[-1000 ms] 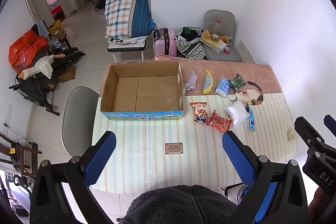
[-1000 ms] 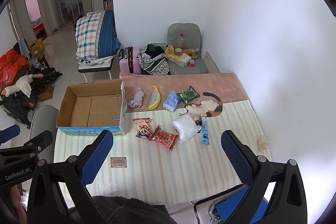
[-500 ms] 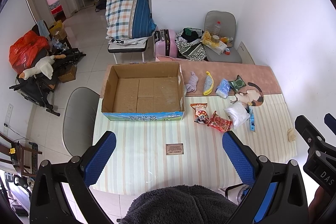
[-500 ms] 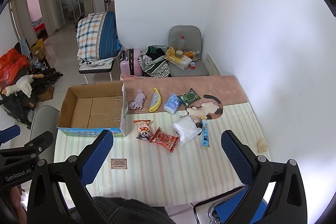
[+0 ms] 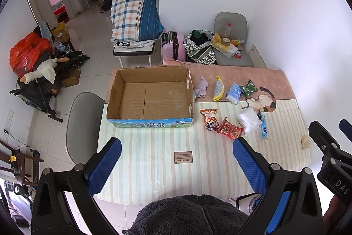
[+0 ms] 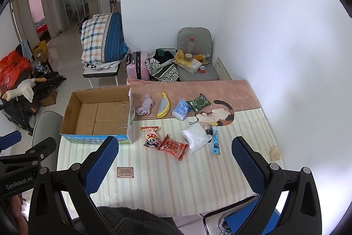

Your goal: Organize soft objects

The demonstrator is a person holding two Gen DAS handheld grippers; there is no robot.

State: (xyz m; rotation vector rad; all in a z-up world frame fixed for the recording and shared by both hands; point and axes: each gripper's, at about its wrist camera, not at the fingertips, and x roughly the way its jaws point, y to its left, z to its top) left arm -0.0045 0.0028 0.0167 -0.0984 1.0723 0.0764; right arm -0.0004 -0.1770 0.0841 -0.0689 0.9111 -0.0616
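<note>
One open cardboard box [image 5: 151,98] sat on the left part of a striped table [image 5: 154,169], with nine small items spread in two loose rows to its right. The far row, on a pink mat [image 5: 231,74], held one pale rolled sock [image 5: 202,89], one yellow-edged pouch [image 5: 218,91], one blue tissue pack [image 5: 234,93] and one green packet [image 5: 249,88]. Nearer the camera lay one panda-print snack bag [image 5: 209,119], touching one red snack packet [image 5: 230,131], then one white plastic bundle [image 5: 248,121], one blue tube [image 5: 264,126] and one flat cat-shaped figure [image 5: 265,100].

The left gripper [image 5: 177,160] was held high above the table's near edge, its two blue-padded fingers [image 5: 105,165] spread wide, gripping and touching nothing. The right gripper [image 6: 175,160] was raised level beside it, its fingers [image 6: 247,165] equally wide apart and empty, pointing down toward the row of snack packets. Both tools were tilted forward over the table, well apart from every item. One small brown label [image 5: 183,157] lay on the cloth between the left gripper's fingers in its own view.
</note>
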